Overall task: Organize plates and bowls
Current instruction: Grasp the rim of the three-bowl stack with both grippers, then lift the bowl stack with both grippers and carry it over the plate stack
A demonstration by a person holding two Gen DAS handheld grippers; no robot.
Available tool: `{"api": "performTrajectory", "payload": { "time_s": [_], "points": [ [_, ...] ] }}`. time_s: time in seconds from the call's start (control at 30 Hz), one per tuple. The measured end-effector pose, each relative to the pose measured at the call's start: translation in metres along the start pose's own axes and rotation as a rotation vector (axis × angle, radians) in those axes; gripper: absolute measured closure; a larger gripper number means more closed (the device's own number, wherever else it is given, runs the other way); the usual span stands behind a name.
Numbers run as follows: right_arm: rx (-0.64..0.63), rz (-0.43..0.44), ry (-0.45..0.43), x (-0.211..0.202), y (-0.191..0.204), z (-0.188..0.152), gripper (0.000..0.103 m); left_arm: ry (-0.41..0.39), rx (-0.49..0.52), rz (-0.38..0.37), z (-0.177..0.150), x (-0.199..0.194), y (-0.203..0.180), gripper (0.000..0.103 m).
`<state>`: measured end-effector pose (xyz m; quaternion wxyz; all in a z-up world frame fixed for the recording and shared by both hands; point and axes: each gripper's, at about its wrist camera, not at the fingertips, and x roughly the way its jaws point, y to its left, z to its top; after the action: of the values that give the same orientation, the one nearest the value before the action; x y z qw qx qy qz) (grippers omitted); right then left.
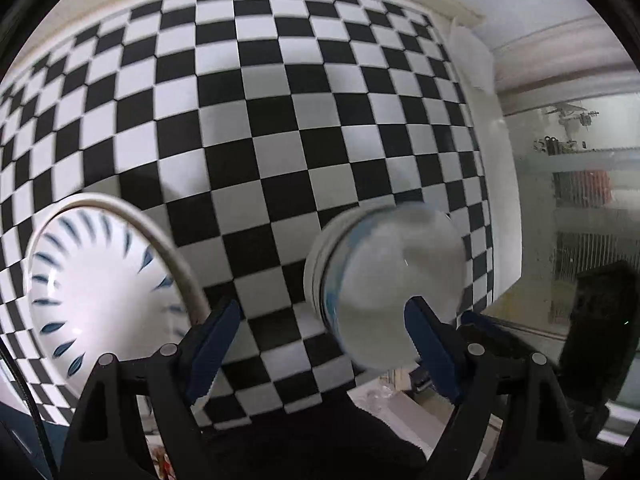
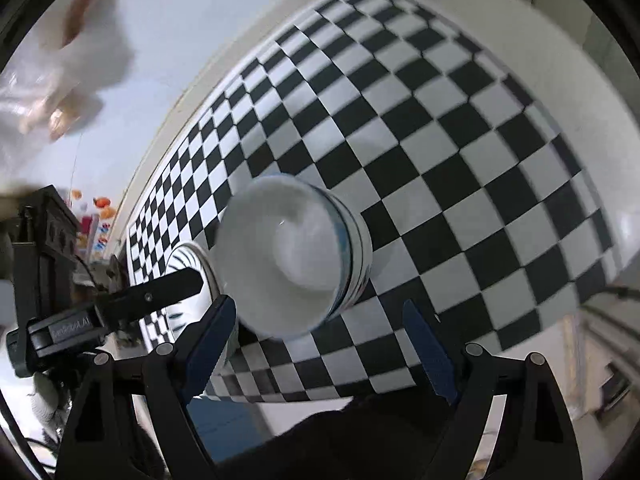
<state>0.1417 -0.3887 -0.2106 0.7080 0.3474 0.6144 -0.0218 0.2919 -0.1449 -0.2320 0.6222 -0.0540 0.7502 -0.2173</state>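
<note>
A white bowl (image 1: 384,280) with blue bands on its outside stands upright on the black-and-white checkered tablecloth (image 1: 280,120). To its left lies a white plate (image 1: 100,280) with blue leaf marks. My left gripper (image 1: 320,320) hangs open above the cloth between plate and bowl, its right finger in front of the bowl's near side. The right wrist view shows the same bowl (image 2: 292,256), blurred, just beyond my open right gripper (image 2: 320,320), nearer its left finger. The plate (image 2: 188,264) sits behind, partly covered by a finger (image 2: 168,286) of the left gripper.
The table's near edge (image 1: 400,396) runs just below the bowl, and its right edge borders a frosted glass panel (image 1: 560,200). A dark object (image 1: 600,340) stands at the lower right. A crumpled clear plastic bag (image 2: 60,60) is at the upper left.
</note>
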Motion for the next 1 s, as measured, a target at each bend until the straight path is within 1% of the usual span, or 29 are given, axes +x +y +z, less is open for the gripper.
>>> {"api": "performTrajectory", "payload": {
  "time_s": [0.13,0.27,0.33,0.37,0.4,0.47,0.5,0.53,0.57,0.63,0.67,0.7,0.73,0.8,0.83,0.93,1.0],
  "points": [
    [0.059,0.039,0.059,0.035,-0.02,0.016,0.015,0.068,-0.012,-0.031,0.018,0.028,0.005,0.02],
    [0.084,0.073,0.106,0.061,-0.029,0.026,0.015,0.13,-0.023,-0.066,0.026,0.05,0.01,0.02],
    [0.092,0.091,0.124,0.071,-0.032,0.029,0.015,0.144,-0.032,-0.076,0.028,0.058,0.013,0.021],
    [0.094,0.101,0.134,0.077,-0.033,0.03,0.016,0.152,-0.035,-0.083,0.029,0.061,0.014,0.028],
    [0.096,0.111,0.139,0.08,-0.033,0.032,0.016,0.161,-0.034,-0.088,0.03,0.065,0.015,0.039],
    [0.109,0.126,0.141,0.09,-0.037,0.035,0.02,0.186,-0.022,-0.094,0.03,0.072,0.015,0.047],
    [0.113,0.137,0.148,0.094,-0.038,0.036,0.023,0.189,-0.017,-0.1,0.031,0.074,0.015,0.047],
    [0.117,0.144,0.153,0.097,-0.039,0.036,0.029,0.191,-0.015,-0.12,0.031,0.076,0.014,0.047],
    [0.12,0.154,0.161,0.103,-0.04,0.037,0.033,0.187,-0.016,-0.132,0.031,0.077,0.014,0.048],
    [0.119,0.166,0.17,0.11,-0.04,0.038,0.037,0.176,-0.019,-0.161,0.034,0.077,0.016,0.053],
    [0.125,0.179,0.155,0.112,-0.043,0.038,0.041,0.178,-0.019,-0.188,0.035,0.077,0.015,0.057],
    [0.122,0.174,0.154,0.114,-0.044,0.039,0.042,0.174,-0.007,-0.182,0.035,0.078,0.013,0.057],
    [0.12,0.164,0.157,0.116,-0.043,0.039,0.048,0.161,0.018,-0.169,0.034,0.077,0.01,0.057],
    [0.109,0.159,0.153,0.119,-0.043,0.038,0.048,0.125,0.079,-0.137,0.03,0.073,0.002,0.057],
    [0.098,0.155,0.149,0.119,-0.043,0.037,0.048,0.119,0.087,-0.131,0.029,0.072,0.002,0.057],
    [0.08,0.151,0.152,0.124,-0.039,0.035,0.049,0.119,0.076,-0.127,0.028,0.07,0.006,0.057],
    [0.075,0.146,0.153,0.126,-0.033,0.031,0.049,0.106,0.071,-0.117,0.025,0.067,0.007,0.057]
  ]
}}
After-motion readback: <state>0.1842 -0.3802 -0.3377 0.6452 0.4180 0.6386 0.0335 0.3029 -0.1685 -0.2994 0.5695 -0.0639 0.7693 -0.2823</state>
